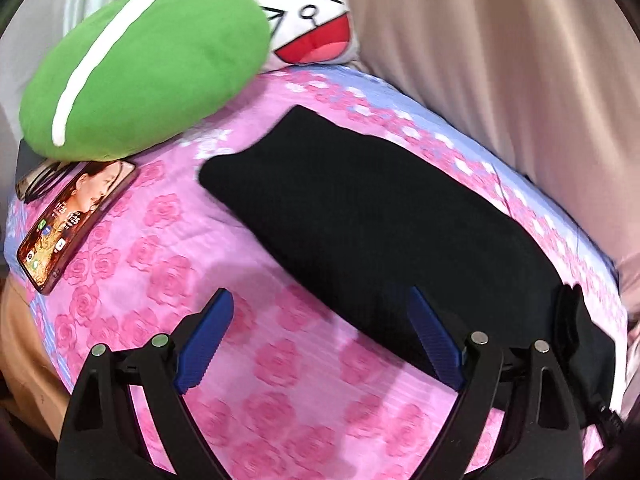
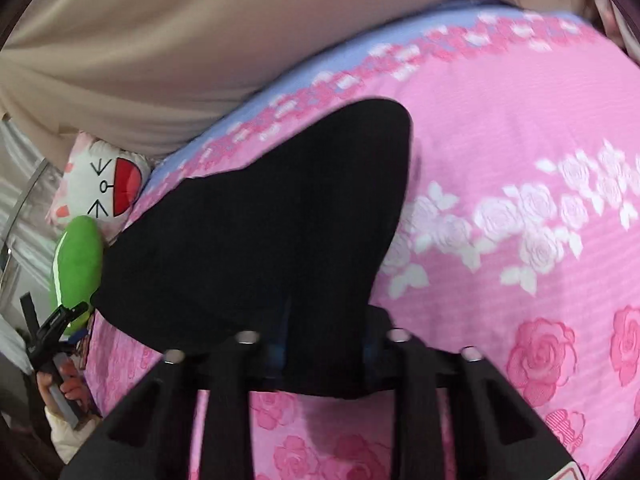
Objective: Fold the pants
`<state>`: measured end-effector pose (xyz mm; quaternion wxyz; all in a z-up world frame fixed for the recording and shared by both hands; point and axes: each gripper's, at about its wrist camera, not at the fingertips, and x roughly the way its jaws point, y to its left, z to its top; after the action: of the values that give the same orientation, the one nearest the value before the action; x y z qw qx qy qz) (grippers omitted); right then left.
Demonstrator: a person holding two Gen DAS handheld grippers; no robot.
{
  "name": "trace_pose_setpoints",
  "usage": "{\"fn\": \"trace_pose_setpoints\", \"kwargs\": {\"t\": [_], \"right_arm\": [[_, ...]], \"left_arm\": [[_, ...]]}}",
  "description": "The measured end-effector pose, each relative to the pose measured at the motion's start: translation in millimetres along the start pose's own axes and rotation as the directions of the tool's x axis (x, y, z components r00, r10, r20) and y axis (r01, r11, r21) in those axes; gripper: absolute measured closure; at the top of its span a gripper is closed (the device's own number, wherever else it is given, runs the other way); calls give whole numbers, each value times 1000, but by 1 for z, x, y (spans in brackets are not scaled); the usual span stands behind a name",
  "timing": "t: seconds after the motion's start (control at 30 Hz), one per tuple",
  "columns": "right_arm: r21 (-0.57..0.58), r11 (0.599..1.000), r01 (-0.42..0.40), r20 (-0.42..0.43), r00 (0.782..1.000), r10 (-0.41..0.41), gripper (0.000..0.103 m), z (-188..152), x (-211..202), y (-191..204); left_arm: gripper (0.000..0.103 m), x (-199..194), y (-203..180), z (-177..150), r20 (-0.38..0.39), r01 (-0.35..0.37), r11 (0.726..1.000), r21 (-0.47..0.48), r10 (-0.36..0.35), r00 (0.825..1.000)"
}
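Observation:
The black pants (image 1: 360, 208) lie as a long folded strip on the pink rose-print bed sheet (image 1: 288, 392). My left gripper (image 1: 320, 294) hovers open over the sheet at the strip's near edge. Its blue pads (image 1: 208, 336) are wide apart and hold nothing, and the right pad overlaps the cloth's edge. My right gripper (image 1: 576, 320) sits at the strip's right end. In the right wrist view the pants (image 2: 260, 240) rise from my right gripper (image 2: 324, 346), which is shut on the black cloth. The cloth covers most of the fingers.
A lit phone (image 1: 76, 220) lies on the sheet at the left, beside a green pillow (image 1: 144, 68) and a white cartoon cushion (image 1: 316, 28). A beige curtain (image 1: 500, 60) hangs along the bed's far side. A person's hand (image 2: 68, 392) holds the left gripper (image 2: 52, 328).

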<state>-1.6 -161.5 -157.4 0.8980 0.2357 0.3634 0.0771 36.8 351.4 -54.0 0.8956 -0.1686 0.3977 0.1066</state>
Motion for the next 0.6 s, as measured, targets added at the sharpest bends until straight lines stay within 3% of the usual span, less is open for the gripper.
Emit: {"fn": "trace_pose_setpoints", "kwargs": {"t": [0.1, 0.3, 0.4, 0.6], "right_arm": [[-70, 996, 53, 41, 998, -50, 89, 2, -17, 6], [-122, 990, 77, 49, 996, -72, 89, 0, -57, -20], [-78, 992, 100, 67, 993, -94, 89, 0, -79, -49], [52, 975, 218, 111, 969, -223, 88, -15, -131, -116]], "left_arm": [[17, -1, -16, -4, -12, 3, 1000, 26, -3, 1000], [17, -3, -40, -13, -18, -5, 996, 87, 7, 1000], [17, -2, -45, -19, -31, -6, 996, 90, 9, 999], [17, 5, -35, -27, -71, 19, 999, 42, -16, 997]]}}
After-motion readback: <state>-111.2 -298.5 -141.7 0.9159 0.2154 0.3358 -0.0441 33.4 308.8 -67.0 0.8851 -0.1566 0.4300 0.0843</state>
